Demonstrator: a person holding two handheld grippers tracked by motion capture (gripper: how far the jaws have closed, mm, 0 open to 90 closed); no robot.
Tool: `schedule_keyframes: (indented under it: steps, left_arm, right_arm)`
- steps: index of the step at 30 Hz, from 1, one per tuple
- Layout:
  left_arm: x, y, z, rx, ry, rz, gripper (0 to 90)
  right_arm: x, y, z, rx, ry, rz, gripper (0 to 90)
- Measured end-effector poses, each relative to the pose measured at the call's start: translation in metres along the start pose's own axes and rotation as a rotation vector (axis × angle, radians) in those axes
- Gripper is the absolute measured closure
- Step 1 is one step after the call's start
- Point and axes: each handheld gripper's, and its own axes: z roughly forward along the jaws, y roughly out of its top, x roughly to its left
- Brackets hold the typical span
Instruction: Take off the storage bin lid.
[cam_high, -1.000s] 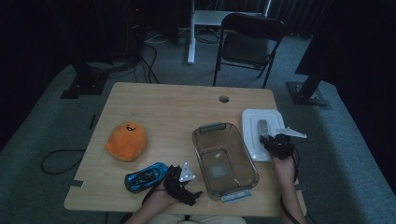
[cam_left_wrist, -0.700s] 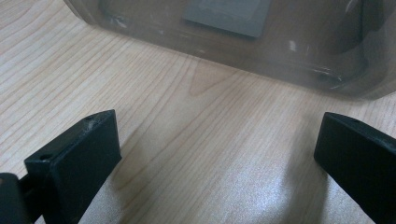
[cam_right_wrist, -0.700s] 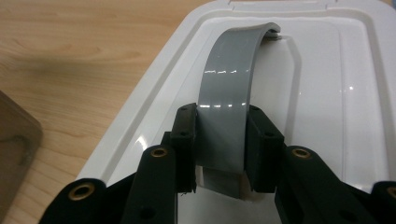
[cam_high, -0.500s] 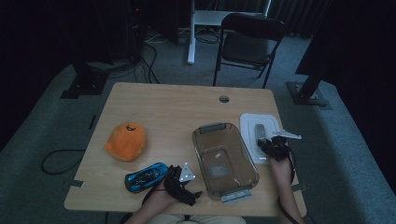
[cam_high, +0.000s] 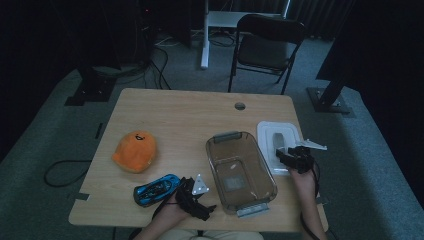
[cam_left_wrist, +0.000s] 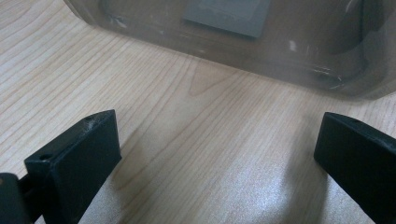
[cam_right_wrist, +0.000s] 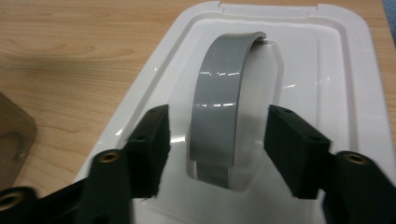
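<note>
- Left gripper (cam_high: 192, 196) at near table (cam_high: 175, 120) edge, jaws wide apart over bare wood, gripping nothing, just beside clear tub (cam_high: 240, 170).
- Right gripper (cam_right_wrist: 215, 140) over white lid (cam_right_wrist: 327, 74), jaws just opened, half apart, flanking grey handle (cam_right_wrist: 219, 102) without touching.
- Blue toy car (cam_high: 156, 188) just left of left gripper; orange plush (cam_high: 134, 151) farther left.
- Chair (cam_high: 267, 47) beyond table.

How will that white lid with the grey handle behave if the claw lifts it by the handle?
The white lid looks like thin, glossy moulded plastic, so probably light and rigid, maybe flexing slightly at its edges. Its grey handle is smooth and shiny, so the right claw, whose jaws have just been opening beside it without touching, might slip. Held at its middle, it should hang fairly level.
</note>
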Motion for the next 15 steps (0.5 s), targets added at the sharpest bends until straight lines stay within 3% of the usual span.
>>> schedule_keyframes:
  steps: [6, 12, 15]
  left_arm:
    - [-0.001, 0.000, -0.001, 0.001, 0.012, -0.009, 1.0]
    - [-0.002, 0.000, -0.002, 0.022, 0.024, -0.025, 0.9]
    - [-0.004, 0.001, -0.004, 0.028, 0.017, -0.008, 0.9]
  right_arm:
    - [0.012, -0.010, -0.018, 0.014, -0.003, -0.072, 20.1]
    - [0.022, -0.024, -0.031, 0.025, 0.014, -0.122, 15.6]
    - [0.028, -0.037, -0.039, 0.023, 0.059, -0.118, 14.0]
